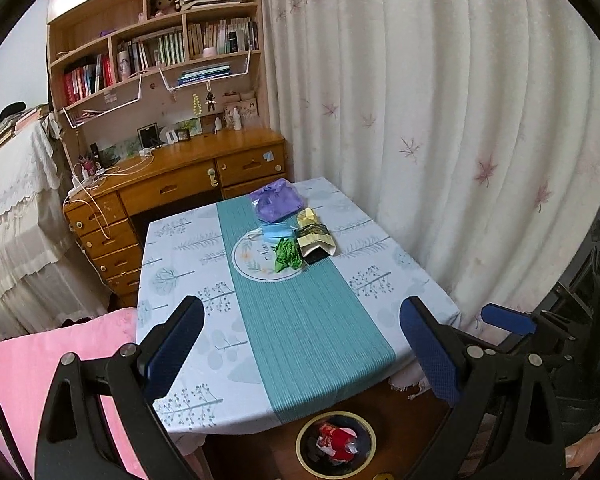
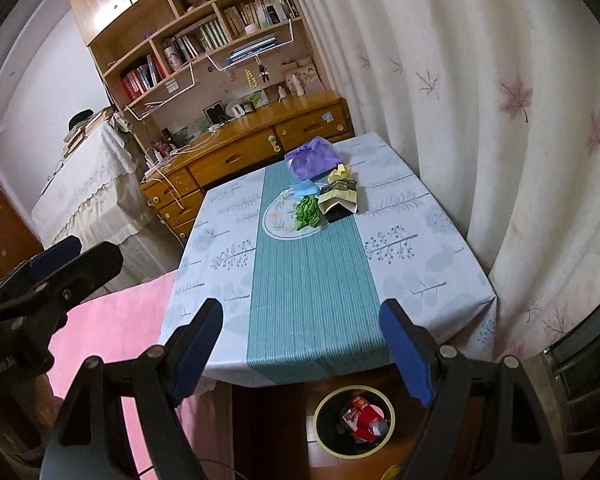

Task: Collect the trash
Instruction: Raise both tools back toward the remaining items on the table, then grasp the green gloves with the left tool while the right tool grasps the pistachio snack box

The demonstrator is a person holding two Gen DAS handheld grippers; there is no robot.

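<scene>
Trash lies on the far part of the table (image 1: 188,280) (image 2: 420,240): a purple bag (image 1: 277,201) (image 2: 313,156), a blue face mask (image 1: 278,232) (image 2: 307,191), crumpled green paper (image 1: 287,255) (image 2: 309,213), a black and cream packet (image 1: 315,241) (image 2: 338,200) and a yellow scrap (image 1: 307,215) (image 2: 339,173). A round bin (image 1: 336,442) (image 2: 354,422) with red wrappers in it stands on the floor under the near table edge. My left gripper (image 1: 300,344) is open and empty above the near edge. My right gripper (image 2: 300,350) is open and empty beside it.
A wooden desk (image 1: 204,168) (image 2: 260,136) with bookshelves stands behind the table. A white curtain (image 1: 440,120) (image 2: 500,120) hangs on the right. A pink cloth (image 1: 28,376) (image 2: 112,328) lies at the left. A covered bed (image 1: 16,200) (image 2: 84,184) is further left.
</scene>
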